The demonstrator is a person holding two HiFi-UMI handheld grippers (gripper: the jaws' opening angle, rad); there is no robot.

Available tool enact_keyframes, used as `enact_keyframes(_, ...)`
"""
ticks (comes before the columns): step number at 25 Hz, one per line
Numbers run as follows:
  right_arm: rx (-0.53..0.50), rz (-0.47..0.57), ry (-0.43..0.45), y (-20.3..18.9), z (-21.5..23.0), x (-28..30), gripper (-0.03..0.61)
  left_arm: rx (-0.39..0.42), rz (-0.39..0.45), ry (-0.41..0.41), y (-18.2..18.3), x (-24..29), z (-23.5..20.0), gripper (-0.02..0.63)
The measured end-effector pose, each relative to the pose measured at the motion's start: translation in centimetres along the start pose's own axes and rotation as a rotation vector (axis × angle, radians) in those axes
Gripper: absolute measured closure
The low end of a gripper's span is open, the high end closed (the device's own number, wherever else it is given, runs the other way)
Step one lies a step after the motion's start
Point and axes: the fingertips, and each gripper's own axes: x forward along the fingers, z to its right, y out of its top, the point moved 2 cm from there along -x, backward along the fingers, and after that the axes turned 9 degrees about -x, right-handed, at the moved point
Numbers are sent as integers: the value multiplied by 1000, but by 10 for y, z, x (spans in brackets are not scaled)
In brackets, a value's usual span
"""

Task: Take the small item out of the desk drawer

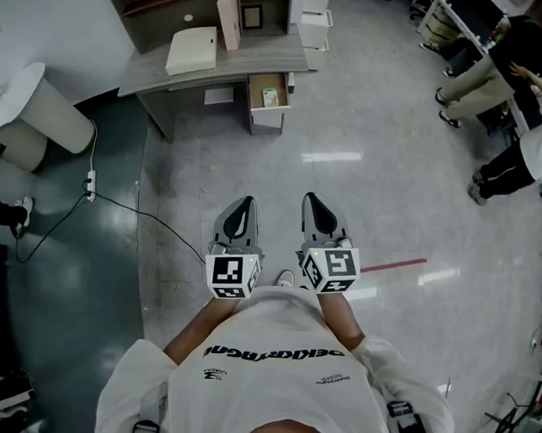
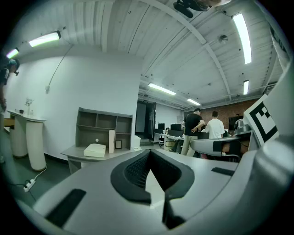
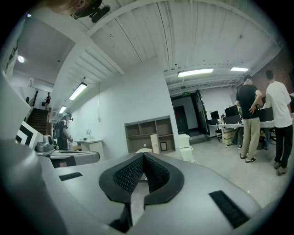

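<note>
**Inspector:** What is recorded from the head view?

**Assessor:** A grey desk is seen at the far side of a glossy grey floor. Its drawer is pulled out, and the small item, green and white, is lying inside it. A white box is laid flat on the desk top, in front of a shelf unit. A red line is marked on the floor. A power strip with its cable is lying on the darker floor at the left. The left gripper and right gripper are held side by side, well apart from the desk. Both pairs of jaws are closed and nothing is carried.

**Inspector:** And the left gripper view?

**Assessor:** The jaws are seen pressed together at the tips, with nothing between them. Beyond them the desk, white box and shelf unit are set against a plain white wall. A ribbed white ceiling with strip lights is noted. Two standing people are seen by workstations at the right. The drawer's contents cannot be made out here.

**Inspector:** The right gripper view?

**Assessor:** Those jaws are likewise closed on nothing. The shelf unit is seen far ahead, with a white cabinet beside it. More people are standing on the floor at the right.
</note>
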Motion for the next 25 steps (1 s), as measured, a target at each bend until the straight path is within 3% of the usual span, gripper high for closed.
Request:
enact_keyframes(13,14,8,69,-9,31,0,548,17,-7,43,-17,11,34,598)
enact_keyframes(25,27,-25,112,-34,40,53,548,-7,-43,48,-41,57,11,598)
